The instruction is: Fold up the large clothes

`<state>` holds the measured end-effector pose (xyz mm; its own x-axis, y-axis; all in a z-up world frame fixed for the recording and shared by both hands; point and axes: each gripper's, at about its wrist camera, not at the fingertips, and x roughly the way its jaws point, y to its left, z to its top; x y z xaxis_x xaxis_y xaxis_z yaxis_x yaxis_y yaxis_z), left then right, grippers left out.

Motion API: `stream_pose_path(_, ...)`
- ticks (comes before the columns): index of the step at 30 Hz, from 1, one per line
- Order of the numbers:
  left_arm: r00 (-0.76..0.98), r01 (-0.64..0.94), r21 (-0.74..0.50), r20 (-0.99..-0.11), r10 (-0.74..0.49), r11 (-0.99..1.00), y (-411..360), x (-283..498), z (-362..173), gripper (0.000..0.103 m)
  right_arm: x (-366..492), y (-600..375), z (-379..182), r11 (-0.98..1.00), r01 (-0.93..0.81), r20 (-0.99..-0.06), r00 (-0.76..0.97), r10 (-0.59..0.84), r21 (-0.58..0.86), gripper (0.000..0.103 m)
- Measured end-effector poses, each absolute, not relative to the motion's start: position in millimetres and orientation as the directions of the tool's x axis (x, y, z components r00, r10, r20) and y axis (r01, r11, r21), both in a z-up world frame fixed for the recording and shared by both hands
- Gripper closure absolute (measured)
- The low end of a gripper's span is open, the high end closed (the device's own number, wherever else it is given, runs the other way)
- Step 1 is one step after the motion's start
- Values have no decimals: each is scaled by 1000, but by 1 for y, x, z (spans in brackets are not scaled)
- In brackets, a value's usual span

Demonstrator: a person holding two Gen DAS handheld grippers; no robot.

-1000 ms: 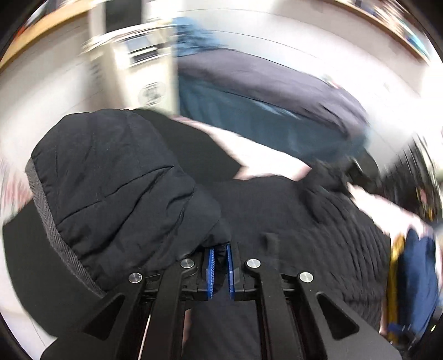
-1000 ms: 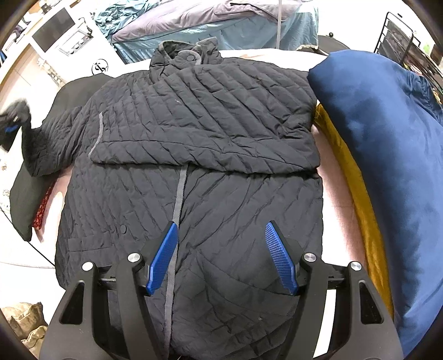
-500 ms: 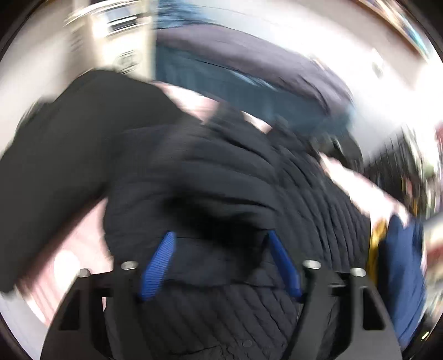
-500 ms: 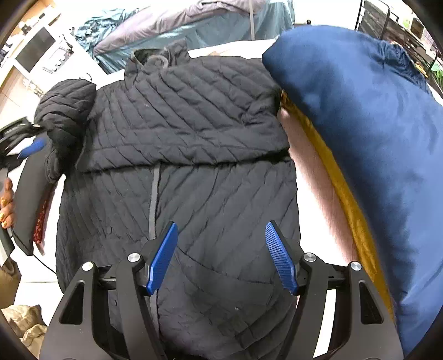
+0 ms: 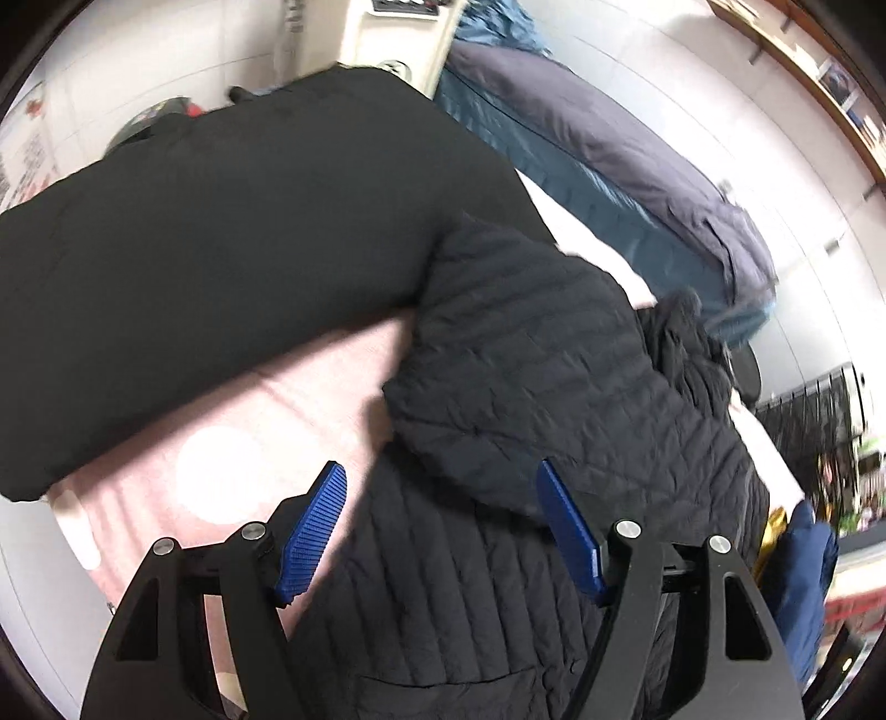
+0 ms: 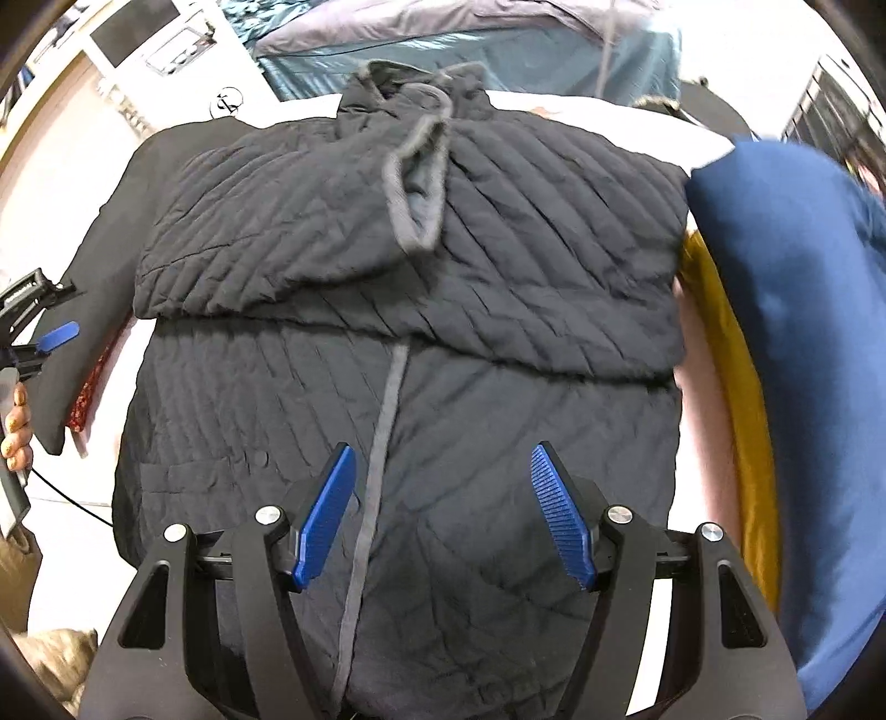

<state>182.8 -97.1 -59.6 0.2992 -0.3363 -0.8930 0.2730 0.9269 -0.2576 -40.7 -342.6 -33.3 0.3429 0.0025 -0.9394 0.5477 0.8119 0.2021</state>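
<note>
A black quilted jacket (image 6: 498, 421) lies flat on the bed, front up, collar at the far end, with both sleeves folded across the chest. The left sleeve (image 6: 249, 243) rests over the right one, its grey-lined cuff near the middle. My right gripper (image 6: 443, 515) hovers open over the jacket's lower front, with nothing between its blue pads. In the left wrist view the folded sleeve (image 5: 526, 360) lies just ahead of my left gripper (image 5: 443, 526), which is open above the jacket's left edge (image 5: 443, 620). The left gripper (image 6: 50, 315) also shows at the left rim of the right wrist view.
A black cushion (image 5: 221, 221) lies on the pink sheet (image 5: 249, 443) left of the jacket. A big blue pillow (image 6: 803, 332) and a yellow cloth (image 6: 725, 354) press against the jacket's right side. Another bed with a grey-blue cover (image 6: 470, 33) stands behind. A person's hand (image 6: 14, 426) holds the left gripper.
My left gripper was shut on the left sleeve's cuff, carried it across the chest and let go. It now stands open, lower, at the jacket's left edge. The right gripper shifted slightly sideways.
</note>
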Motion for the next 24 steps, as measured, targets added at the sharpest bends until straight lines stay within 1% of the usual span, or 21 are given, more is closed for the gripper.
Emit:
stream_pose_path(4,254,321,-239,-911,-326,916,-113,172,-70,33,-14,-361,-37,784,564,-927,373,39,260,37)
stream_pose_path(6,231,340,-232,-919,-320,911,-118,166,-77,33,0,-369,-34,775,569,-914,405,27,274,37)
stream_pose_path(11,210,379,-181,-938,-275,907,-131,156,-90,30,55,-364,-34,849,494,-915,401,-30,189,37)
stream_pose_path(12,207,386,-171,-941,-266,906,-134,156,-93,29,63,-364,-38,856,489,-921,388,-40,170,37)
stream_pose_path(14,194,400,-151,-950,-245,904,-139,156,-99,29,77,-371,-55,841,534,-941,320,-109,84,37)
stream_pose_path(17,185,406,-133,-957,-223,904,-139,156,-104,29,80,-389,-89,803,593,-970,224,-93,60,37)
stream_pose_path(18,187,405,-126,-958,-216,906,-137,156,-106,28,77,-397,-102,786,618,-979,180,-92,40,34)
stream_pose_path(21,193,400,-87,-965,-177,912,-126,156,-113,27,65,-413,-123,737,670,-984,173,-37,90,28)
stream_pose_path(24,175,365,-75,-973,-148,928,-112,157,-124,27,68,-412,-126,752,655,-986,160,-47,70,26)
